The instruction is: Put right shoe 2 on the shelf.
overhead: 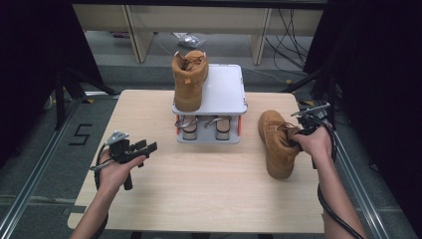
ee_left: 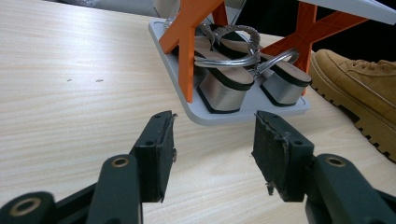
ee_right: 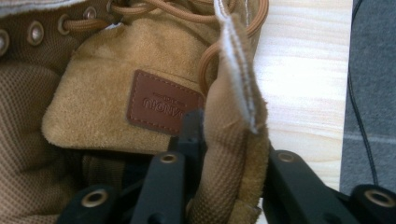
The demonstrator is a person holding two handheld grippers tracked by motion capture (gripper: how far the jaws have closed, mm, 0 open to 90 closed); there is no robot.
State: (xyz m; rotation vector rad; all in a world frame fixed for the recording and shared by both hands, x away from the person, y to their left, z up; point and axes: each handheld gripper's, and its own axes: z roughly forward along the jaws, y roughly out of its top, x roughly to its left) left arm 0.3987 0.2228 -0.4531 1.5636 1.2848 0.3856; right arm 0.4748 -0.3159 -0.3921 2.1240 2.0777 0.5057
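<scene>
High view: a tan boot (overhead: pixel 278 144) lies on the right side of the desk (overhead: pixel 199 189), just right of a small two-tier rack (overhead: pixel 211 107). A matching second boot (overhead: pixel 189 79) stands on the left half of the rack's top shelf, and a pair of silver heeled sandals (overhead: pixel 204 127) sits on the lower shelf. The right tongs (overhead: pixel 298 133) are down at the boot's ankle opening; the left tongs (overhead: pixel 148 146) hang over the near left of the desk, well apart from everything.

Left gripper view: the left tongs (ee_left: pixel 212 140) are released, jaws wide with bare desk between them, pointing toward the rack's lower shelf and the sandals (ee_left: pixel 233 74).

Right gripper view: the right tongs (ee_right: pixel 224 158) are clenched on the boot's padded collar (ee_right: pixel 229 154), one jaw inside the opening beside the tongue label (ee_right: pixel 163 102), the other outside against the suede.

The step in hand looks like getting a firm hold on the boot so that it can go up beside its partner. To do that well, the bite should sit deep on the collar rather than on the thin pull loop (ee_right: pixel 238 65), which would slip or fold. The boot will likely hang toe-down, so lift straight up and clear the shelf edge before moving left.
</scene>
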